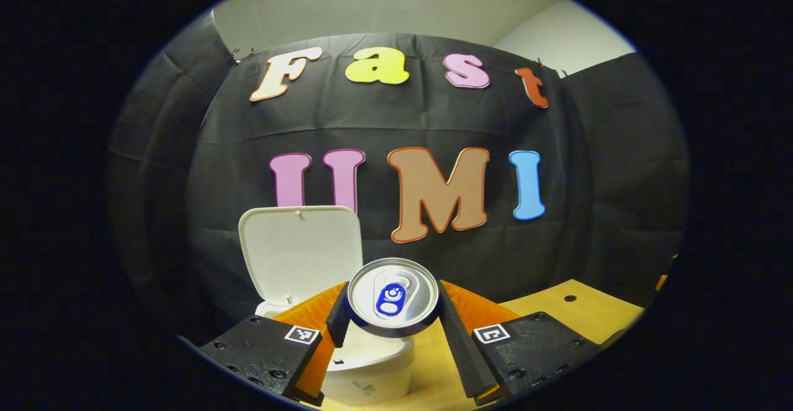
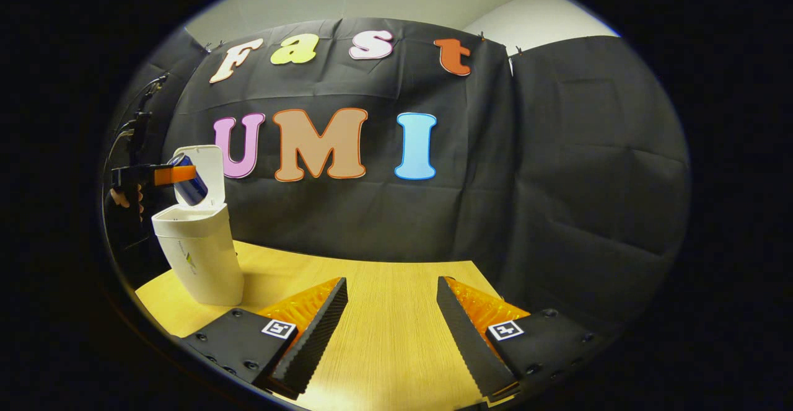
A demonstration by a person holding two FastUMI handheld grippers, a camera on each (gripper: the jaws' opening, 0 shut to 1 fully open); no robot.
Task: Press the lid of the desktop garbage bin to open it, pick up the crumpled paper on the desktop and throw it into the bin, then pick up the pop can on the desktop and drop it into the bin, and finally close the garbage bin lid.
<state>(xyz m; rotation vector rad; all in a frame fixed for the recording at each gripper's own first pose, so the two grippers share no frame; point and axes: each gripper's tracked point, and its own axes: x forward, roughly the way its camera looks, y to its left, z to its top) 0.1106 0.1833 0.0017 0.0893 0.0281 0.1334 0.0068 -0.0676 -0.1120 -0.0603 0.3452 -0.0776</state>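
Bin (image 1: 365, 367) interior is staying hidden behind pop can (image 1: 393, 297) | left hand-held gripper (image 1: 393, 324) is clamping the can above open lid (image 1: 300, 250) | right hand-held gripper (image 2: 390, 312) is hovering, fingers apart, over surface (image 2: 384, 349)

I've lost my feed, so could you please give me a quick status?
Left claw shut on pop can, above open bin. Right claw open, low over table. Nothing in the way.

no readable text, bin (image 2: 199, 256) logo (blurred)
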